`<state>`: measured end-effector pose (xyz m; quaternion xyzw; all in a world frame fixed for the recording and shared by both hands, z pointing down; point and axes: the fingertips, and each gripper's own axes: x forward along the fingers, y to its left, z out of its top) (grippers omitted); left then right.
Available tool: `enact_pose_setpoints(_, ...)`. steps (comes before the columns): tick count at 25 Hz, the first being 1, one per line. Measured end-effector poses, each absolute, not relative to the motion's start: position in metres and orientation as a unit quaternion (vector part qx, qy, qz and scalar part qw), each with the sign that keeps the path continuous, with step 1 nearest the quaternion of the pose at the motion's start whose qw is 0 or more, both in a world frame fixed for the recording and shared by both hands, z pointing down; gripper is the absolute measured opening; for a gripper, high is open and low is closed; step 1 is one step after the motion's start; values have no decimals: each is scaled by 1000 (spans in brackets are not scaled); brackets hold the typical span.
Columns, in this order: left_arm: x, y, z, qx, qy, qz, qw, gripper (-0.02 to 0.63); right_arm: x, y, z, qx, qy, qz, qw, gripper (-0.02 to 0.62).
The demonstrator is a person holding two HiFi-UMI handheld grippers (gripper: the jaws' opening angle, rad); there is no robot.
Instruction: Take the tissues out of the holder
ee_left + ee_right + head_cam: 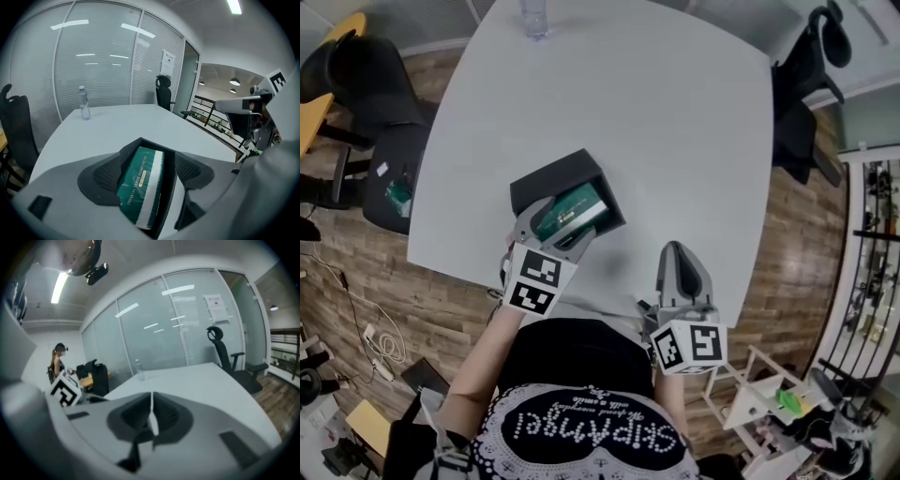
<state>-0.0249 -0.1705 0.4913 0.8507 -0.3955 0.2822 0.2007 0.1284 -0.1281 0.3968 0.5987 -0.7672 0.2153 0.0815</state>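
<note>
we see the left gripper (147, 173) with its fingers (105, 176) spread wide, one on each side of the green tissue pack (140, 187), and the pads do not seem to press on it. the pack lies tilted inside the black holder (553, 178), with its near end sticking out toward us and a white stripe along its right edge. the holder is an open black box that sits on the white table (675, 141), toward the near edge and left of the middle. the left gripper's marker cube (532, 279) shows at 7 o'clock from the holder. the right gripper (151, 416) has its fingers closed together with nothing between them. it rests low over the table's near edge, at 4 o'clock from the holder and well apart from it, and its own marker cube (689, 345) is nearest to us. at 12 o'clock on the far side of the table stands a clear water bottle (534, 17). a black office chair (811, 94) waits at 2 o'clock off the table, and another dark chair (375, 94) at 10 o'clock. in the right gripper view, a person (57, 364) stands far off at 9 o'clock.
</note>
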Motion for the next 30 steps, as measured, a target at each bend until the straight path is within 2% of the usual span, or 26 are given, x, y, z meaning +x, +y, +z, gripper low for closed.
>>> enact_pose_setpoints(30, -24, -166, 553, 818, -355, 388, 232, 370, 143, -117, 413, 602, -754, 251, 73, 35)
